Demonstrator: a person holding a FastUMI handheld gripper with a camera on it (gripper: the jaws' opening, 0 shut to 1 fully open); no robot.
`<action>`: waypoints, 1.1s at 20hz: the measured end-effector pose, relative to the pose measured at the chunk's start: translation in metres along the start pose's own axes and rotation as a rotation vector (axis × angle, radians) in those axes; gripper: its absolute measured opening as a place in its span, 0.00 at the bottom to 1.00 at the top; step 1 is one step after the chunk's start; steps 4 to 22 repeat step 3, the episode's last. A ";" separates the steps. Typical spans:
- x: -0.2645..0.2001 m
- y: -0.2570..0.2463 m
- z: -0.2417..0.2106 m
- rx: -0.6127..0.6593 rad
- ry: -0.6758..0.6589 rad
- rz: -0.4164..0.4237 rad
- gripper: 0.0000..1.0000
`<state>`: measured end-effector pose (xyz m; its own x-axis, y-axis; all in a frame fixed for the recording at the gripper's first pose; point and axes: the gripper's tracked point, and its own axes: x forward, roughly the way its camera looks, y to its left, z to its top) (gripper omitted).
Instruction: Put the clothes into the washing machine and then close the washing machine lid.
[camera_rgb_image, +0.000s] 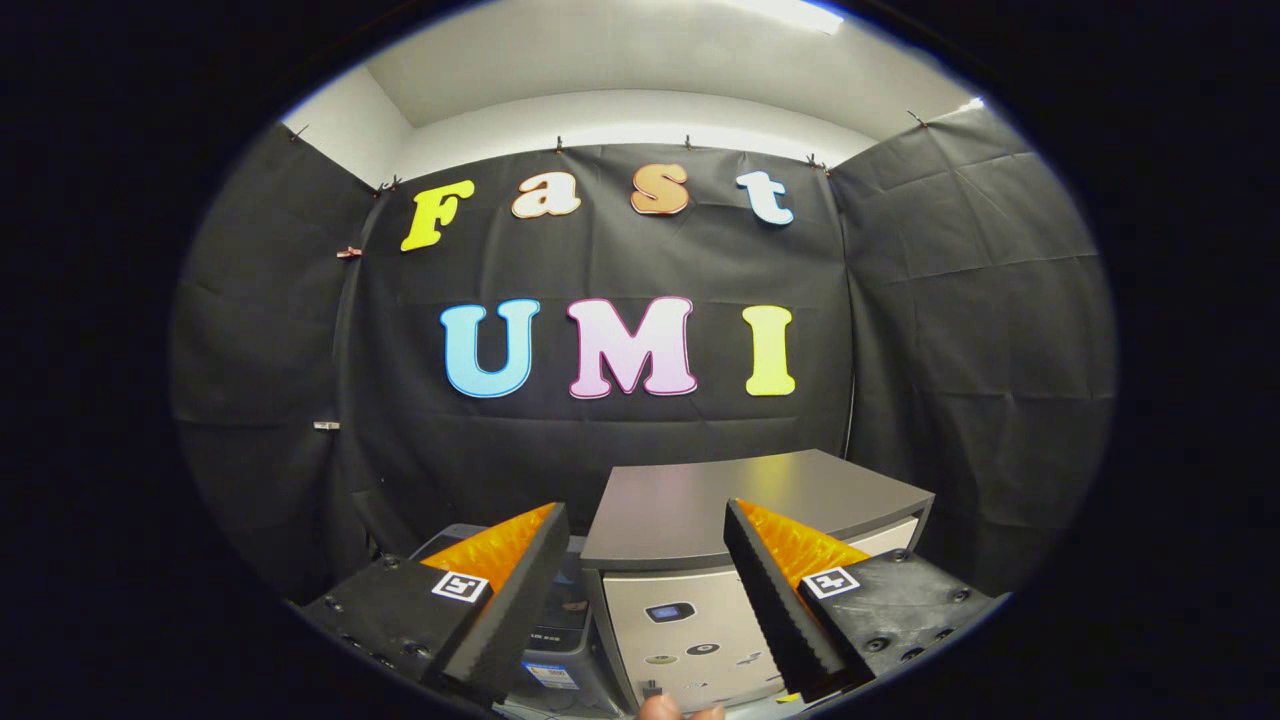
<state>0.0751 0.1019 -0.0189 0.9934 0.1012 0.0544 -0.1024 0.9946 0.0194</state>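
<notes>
Tool (645, 560) wide open and empty, washing machine (720, 520) lid down ahead, fingertip (662, 708) below, dark bin (560, 640) beside it.

Carrying surface hidden beneath the units; cannot tell whether counter or floor. Standing on it, side by side:

- washing machine (690, 620) — upright, pale front panel with a small dark display and a few round marks, seen between the spread fingers of the hand-held gripper (645, 505), nothing gripped. Grey lid (770, 490) lying flat and shut on top, overhanging the front panel slightly.
- dark grey unit (568, 615) — just beside the washer's left flank, lower than it, partly covered by the left finger; light label low on its front. Contact between the two not resolvable.

Black cloth wall close behind both.
</notes>
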 end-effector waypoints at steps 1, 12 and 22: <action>-0.002 0.000 0.000 0.001 0.002 0.002 0.98; -0.001 0.001 -0.002 0.000 0.008 0.002 0.98; -0.001 0.001 -0.002 0.000 0.008 0.002 0.98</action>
